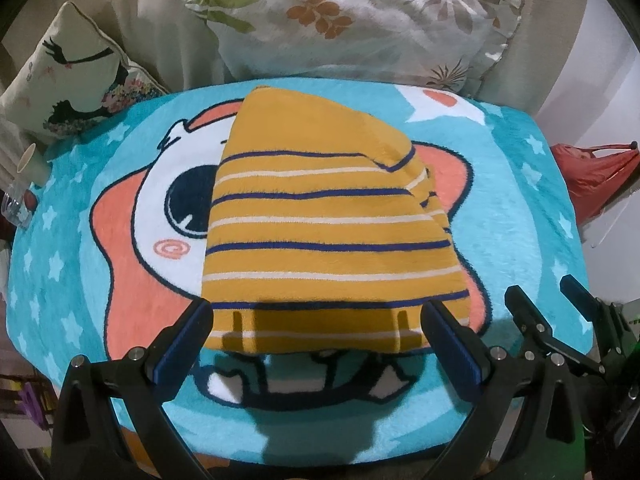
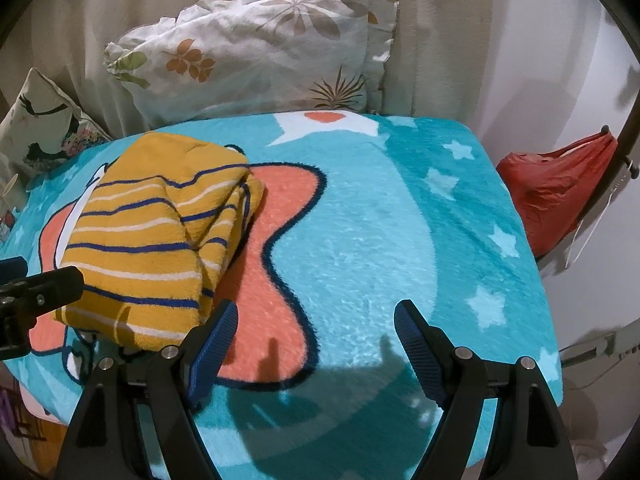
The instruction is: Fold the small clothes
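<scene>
A mustard-yellow garment point(image 1: 320, 220) with navy and white stripes lies folded on a turquoise cartoon blanket point(image 1: 520, 208). My left gripper point(image 1: 316, 314) is open and empty, its fingers wide on either side of the garment's near edge, just above it. My right gripper point(image 2: 316, 320) is open and empty over bare blanket point(image 2: 400, 220), to the right of the garment point(image 2: 152, 240). The right gripper also shows at the right edge of the left wrist view point(image 1: 556, 296). The left gripper's finger point(image 2: 44, 288) shows at the left edge of the right wrist view.
A floral pillow point(image 1: 352, 20) leans against the curtain behind the blanket. A printed cushion point(image 1: 72, 76) sits at the back left, with a paper cup point(image 1: 32, 164) beside it. A red bag point(image 2: 560, 196) hangs off the right side.
</scene>
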A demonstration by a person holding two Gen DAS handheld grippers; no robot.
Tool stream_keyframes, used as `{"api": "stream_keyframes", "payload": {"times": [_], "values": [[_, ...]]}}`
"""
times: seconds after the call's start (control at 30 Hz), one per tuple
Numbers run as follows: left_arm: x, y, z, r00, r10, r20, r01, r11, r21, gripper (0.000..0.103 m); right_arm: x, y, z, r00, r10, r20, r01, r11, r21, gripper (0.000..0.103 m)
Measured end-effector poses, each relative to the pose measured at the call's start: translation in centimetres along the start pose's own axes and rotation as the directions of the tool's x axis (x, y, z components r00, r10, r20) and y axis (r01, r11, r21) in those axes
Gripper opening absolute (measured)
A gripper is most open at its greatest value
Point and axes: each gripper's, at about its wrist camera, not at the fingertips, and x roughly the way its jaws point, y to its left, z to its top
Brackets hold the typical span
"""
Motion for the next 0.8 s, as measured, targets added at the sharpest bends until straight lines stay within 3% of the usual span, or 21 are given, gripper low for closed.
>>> {"api": "stream_keyframes", "payload": {"times": [0.43, 0.8], "values": [[1.2, 1.0, -0.2, 0.999, -0.011, -0.048, 0.008, 0.999, -0.048, 0.103, 0.6, 0.7, 0.1, 1.000, 0.015, -0.008, -0.016, 1.000, -0.021, 0.084], [0.8, 1.7, -0.8, 0.999, -0.005, -0.045, 0.002, 0.997, -0.077, 0.103, 0.6, 0.9, 0.0, 0.999, 0.045, -0.007, -0.045, 0.999, -0.020, 0.085]]}}
